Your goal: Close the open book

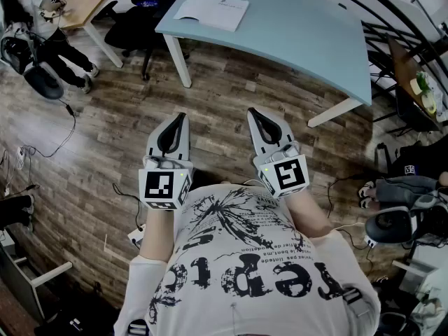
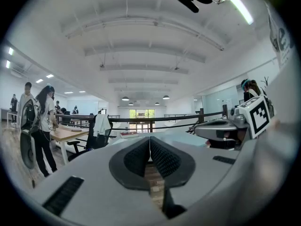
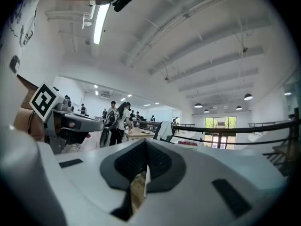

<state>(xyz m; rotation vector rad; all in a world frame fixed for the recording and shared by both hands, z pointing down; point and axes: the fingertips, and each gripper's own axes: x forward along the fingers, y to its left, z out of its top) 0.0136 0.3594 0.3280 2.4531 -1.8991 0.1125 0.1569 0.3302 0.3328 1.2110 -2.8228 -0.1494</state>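
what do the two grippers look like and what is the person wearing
The left gripper and right gripper are light grey, tapering to a point, with black ribbed pads. Each carries a cube with black-and-white square markers. The person wears a white T-shirt with black print.

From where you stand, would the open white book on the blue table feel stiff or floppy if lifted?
Probably floppy: the book looks thin and lies nearly flat. Likely light, so it may slide on the smooth table.
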